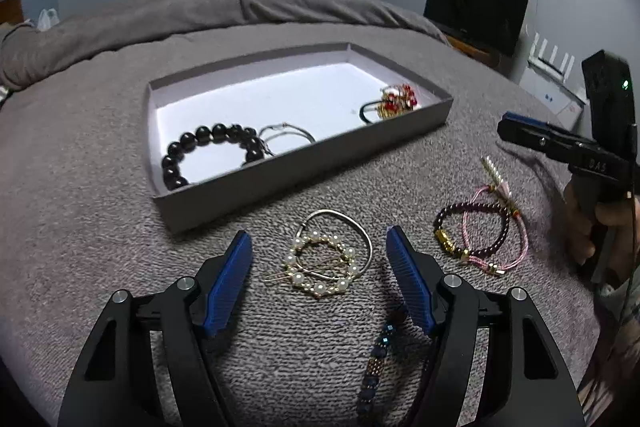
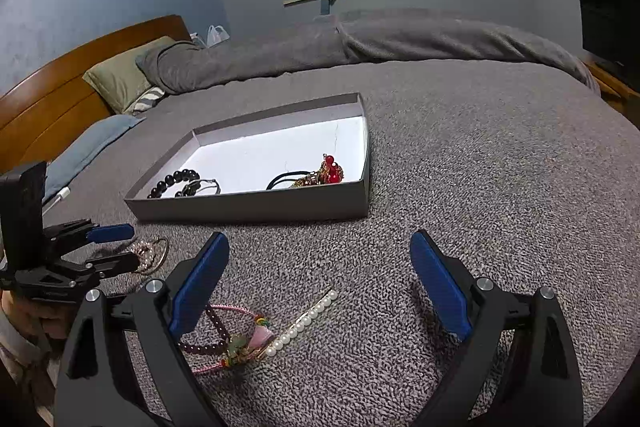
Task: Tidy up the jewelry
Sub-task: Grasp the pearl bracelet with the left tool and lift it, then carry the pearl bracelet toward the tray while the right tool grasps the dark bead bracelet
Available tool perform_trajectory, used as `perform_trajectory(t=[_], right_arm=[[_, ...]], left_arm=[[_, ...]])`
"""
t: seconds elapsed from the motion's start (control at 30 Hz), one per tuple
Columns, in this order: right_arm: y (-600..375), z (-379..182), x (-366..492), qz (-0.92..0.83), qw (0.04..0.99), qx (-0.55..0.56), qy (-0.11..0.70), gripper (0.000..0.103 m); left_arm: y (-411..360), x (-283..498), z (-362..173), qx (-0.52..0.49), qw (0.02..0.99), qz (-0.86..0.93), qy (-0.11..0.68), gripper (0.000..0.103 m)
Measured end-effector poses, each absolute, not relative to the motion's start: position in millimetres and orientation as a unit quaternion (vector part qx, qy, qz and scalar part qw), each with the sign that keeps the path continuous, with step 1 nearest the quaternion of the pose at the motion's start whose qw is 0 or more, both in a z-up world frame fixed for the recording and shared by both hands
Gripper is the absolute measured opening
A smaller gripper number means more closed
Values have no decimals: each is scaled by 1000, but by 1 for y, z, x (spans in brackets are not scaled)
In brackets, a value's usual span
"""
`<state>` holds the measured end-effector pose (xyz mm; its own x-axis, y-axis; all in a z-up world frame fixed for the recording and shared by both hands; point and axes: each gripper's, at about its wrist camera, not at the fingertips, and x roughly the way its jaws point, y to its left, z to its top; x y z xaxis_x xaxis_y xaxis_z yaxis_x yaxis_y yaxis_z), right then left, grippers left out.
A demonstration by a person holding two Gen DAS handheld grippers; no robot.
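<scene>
A grey tray (image 1: 304, 163) lies on the grey bedspread and holds a black bead bracelet (image 1: 208, 151), a thin silver bangle (image 1: 286, 135) and a red-and-gold piece with a black tie (image 1: 394, 103). My left gripper (image 1: 320, 271) is open just above a pearl ring clip and silver bangle (image 1: 326, 259) in front of the tray. A dark blue bead bracelet (image 1: 378, 359) lies under its right finger. My right gripper (image 2: 320, 279) is open and empty; a dark red bead bracelet with pink cord (image 2: 224, 339) and a pearl hair pin (image 2: 304, 321) lie by its left finger.
The tray (image 2: 256, 205) sits mid-bed in the right wrist view, with the left gripper (image 2: 116, 247) at the far left. A rumpled grey duvet (image 1: 200, 11) lies behind. Pillows and a wooden headboard (image 2: 60, 99) are at left. A dark monitor (image 1: 476, 7) stands at right.
</scene>
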<state>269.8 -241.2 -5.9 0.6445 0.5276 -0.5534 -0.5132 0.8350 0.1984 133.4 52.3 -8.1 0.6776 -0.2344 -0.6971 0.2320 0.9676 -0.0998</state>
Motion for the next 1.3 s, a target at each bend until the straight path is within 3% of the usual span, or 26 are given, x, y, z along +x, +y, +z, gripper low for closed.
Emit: perform_trajectory(t=[0.5,0.53,0.57,0.83,0.93,1.0,1.3], right_arm=[[-242,-10,269,288,904,2,315,90],[-242,-10,268,288,904,1,316,90],[-242,-10,269,288,904,0,316,90],[-255,-10,267,302,896,16,325,90],[-254,-14,265,309,889,9,336,77],[-247,-19,263,313,885,-12,346,56],[-235,-20,243,339,874,-49,345,51]], left_arm=[[42,131,-15,45,908,-134,394,62],[42,131,-16,47,907,-134,396,58],[42,131,-16,48,907,-133,396,47],[51,122,-2,40,917,-137,373,46],[58,118,9,27,924,-135,356,46],[62,117,14,19,929,-130,346,46],[78,119,28,-18,942,-106,318,46]])
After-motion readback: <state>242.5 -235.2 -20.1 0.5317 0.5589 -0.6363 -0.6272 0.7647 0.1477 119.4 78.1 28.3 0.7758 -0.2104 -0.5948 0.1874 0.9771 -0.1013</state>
